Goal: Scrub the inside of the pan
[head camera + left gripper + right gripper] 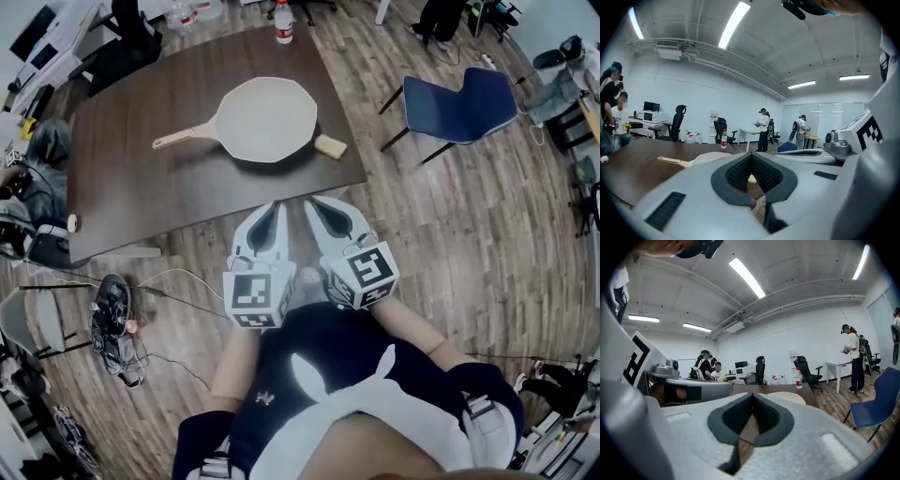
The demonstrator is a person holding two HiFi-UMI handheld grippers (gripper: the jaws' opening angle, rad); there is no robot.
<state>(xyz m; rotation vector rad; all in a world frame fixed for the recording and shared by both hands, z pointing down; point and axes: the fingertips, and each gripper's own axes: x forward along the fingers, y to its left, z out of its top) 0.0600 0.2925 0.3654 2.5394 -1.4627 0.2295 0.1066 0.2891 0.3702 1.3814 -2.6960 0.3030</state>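
A cream pan [267,119] with a pale wooden handle [183,138] lies flat on the dark brown table [141,178]. A tan sponge [330,145] rests against its right rim. Both grippers hover over the floor, short of the table's near edge and close to the person's body. My left gripper [272,208] and right gripper [313,202] point toward the pan, side by side, both shut and holding nothing. The left gripper view shows the jaws [751,155] closed, with the pan [710,157] beyond them. In the right gripper view the tips [752,395] meet below the pan's rim [787,397].
A water bottle [283,21] stands at the table's far edge. A blue chair [464,105] sits right of the table. Shoes [112,323] and cables lie on the wooden floor at left. People stand and sit around the room's edges.
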